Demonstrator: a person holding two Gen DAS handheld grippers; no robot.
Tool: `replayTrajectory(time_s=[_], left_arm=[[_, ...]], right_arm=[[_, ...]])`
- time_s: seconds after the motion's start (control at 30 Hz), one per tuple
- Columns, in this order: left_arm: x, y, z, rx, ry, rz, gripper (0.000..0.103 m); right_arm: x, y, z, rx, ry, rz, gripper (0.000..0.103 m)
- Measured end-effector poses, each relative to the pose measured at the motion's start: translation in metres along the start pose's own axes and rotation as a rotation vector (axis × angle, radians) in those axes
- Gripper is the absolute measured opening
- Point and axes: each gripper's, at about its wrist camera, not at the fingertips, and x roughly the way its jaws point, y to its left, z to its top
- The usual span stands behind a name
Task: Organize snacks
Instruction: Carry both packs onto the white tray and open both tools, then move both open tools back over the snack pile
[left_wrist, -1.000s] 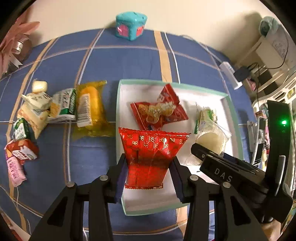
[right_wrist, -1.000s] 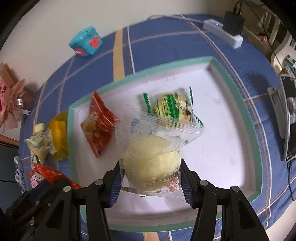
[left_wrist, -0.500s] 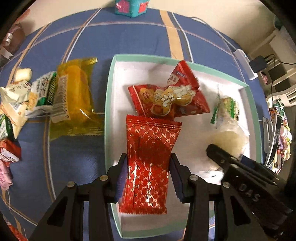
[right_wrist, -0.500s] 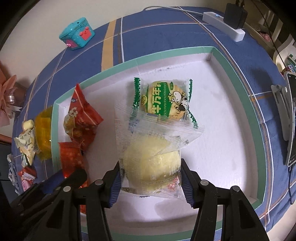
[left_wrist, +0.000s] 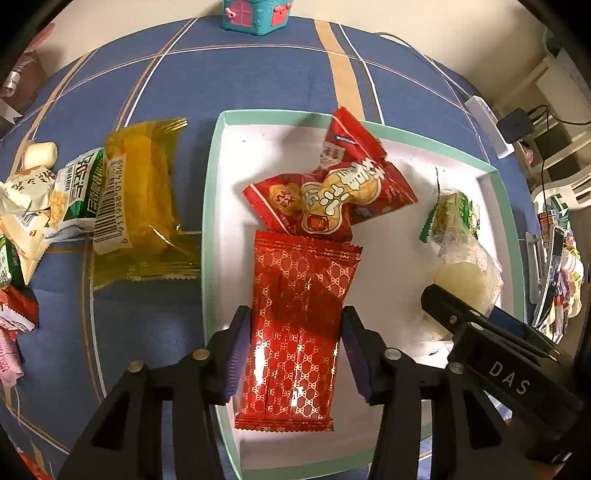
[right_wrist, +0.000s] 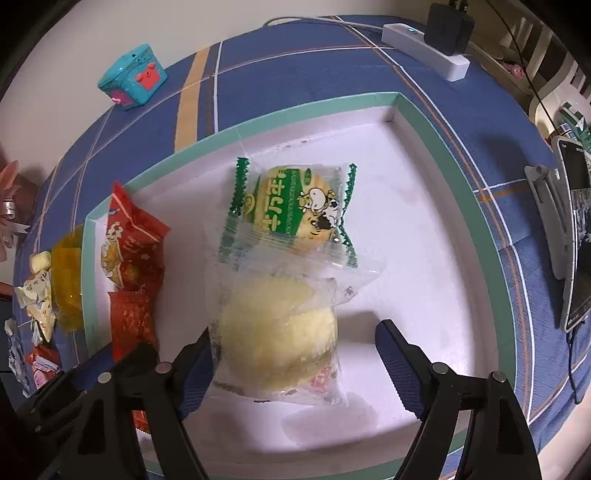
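A white tray with a mint-green rim (left_wrist: 210, 192) (right_wrist: 436, 140) lies on the blue cloth. My left gripper (left_wrist: 295, 350) has its jaws apart around a red gold-patterned packet (left_wrist: 299, 321) that lies flat in the tray. Beyond it are red peanut snack bags (left_wrist: 332, 192). My right gripper (right_wrist: 291, 365) is open; a clear-wrapped pale yellow cake (right_wrist: 277, 332) lies in the tray against its left finger, with a gap to the right finger. A green cow-print packet (right_wrist: 295, 210) lies just beyond the cake.
Left of the tray lie a yellow-wrapped cake (left_wrist: 140, 199), a green-white packet (left_wrist: 77, 188) and several small snacks. A teal toy house (right_wrist: 133, 77) stands at the far edge. A white power strip (right_wrist: 424, 48) and a phone on a stand (right_wrist: 576, 236) are at the right.
Both grippers lowered their packets into the tray. The right jaws have opened and the cake now lies on the tray floor. The left jaws have widened around the red packet.
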Motion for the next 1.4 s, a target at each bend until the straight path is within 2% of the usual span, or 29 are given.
replayTrajectory(time_s=[0.1,0.17,0.33,0.4,0.63,0.7,0.9,1.0,1.1,1.13,1.2,1.33,1.4], left_arm=[[0.0,0.001,0.0,-0.002,0.003,-0.005,0.055],[0.0,0.002,0.001,-0.013,0.013,-0.022,0.057],[-0.008,0.005,0.001,-0.029,0.019,-0.064,0.066],[-0.013,0.007,0.001,-0.03,0.012,-0.072,0.073],[-0.039,0.005,0.002,-0.017,-0.034,-0.07,0.076],[-0.045,0.006,0.004,-0.018,-0.046,-0.063,0.08],[-0.062,0.03,0.007,-0.066,-0.102,0.058,0.08],[-0.069,0.054,0.008,-0.111,-0.133,0.181,0.081],[-0.073,0.077,0.009,-0.146,-0.152,0.29,0.081],[-0.072,0.081,0.009,-0.158,-0.155,0.311,0.082],[-0.074,0.094,0.008,-0.181,-0.162,0.336,0.092],[-0.078,0.113,0.008,-0.226,-0.174,0.379,0.101],[-0.078,0.12,0.005,-0.244,-0.174,0.388,0.103]], right_arm=[[-0.001,-0.004,0.0,0.01,-0.002,-0.006,0.088],[-0.002,-0.008,0.0,0.019,-0.003,-0.014,0.095],[-0.011,-0.016,0.003,0.027,-0.026,-0.008,0.095],[-0.019,-0.021,0.007,0.033,-0.041,-0.001,0.095],[-0.049,-0.02,0.011,0.031,-0.095,0.03,0.095],[-0.055,-0.019,0.009,0.028,-0.108,0.039,0.095],[-0.06,-0.003,0.007,-0.003,-0.131,0.047,0.096],[-0.059,0.006,0.005,-0.025,-0.129,0.041,0.102],[-0.057,0.017,0.002,-0.056,-0.12,0.049,0.102],[-0.057,0.02,-0.001,-0.063,-0.118,0.053,0.102],[-0.055,0.029,-0.003,-0.08,-0.115,0.059,0.102],[-0.055,0.037,-0.006,-0.108,-0.124,0.058,0.103],[-0.055,0.039,-0.006,-0.113,-0.128,0.044,0.103]])
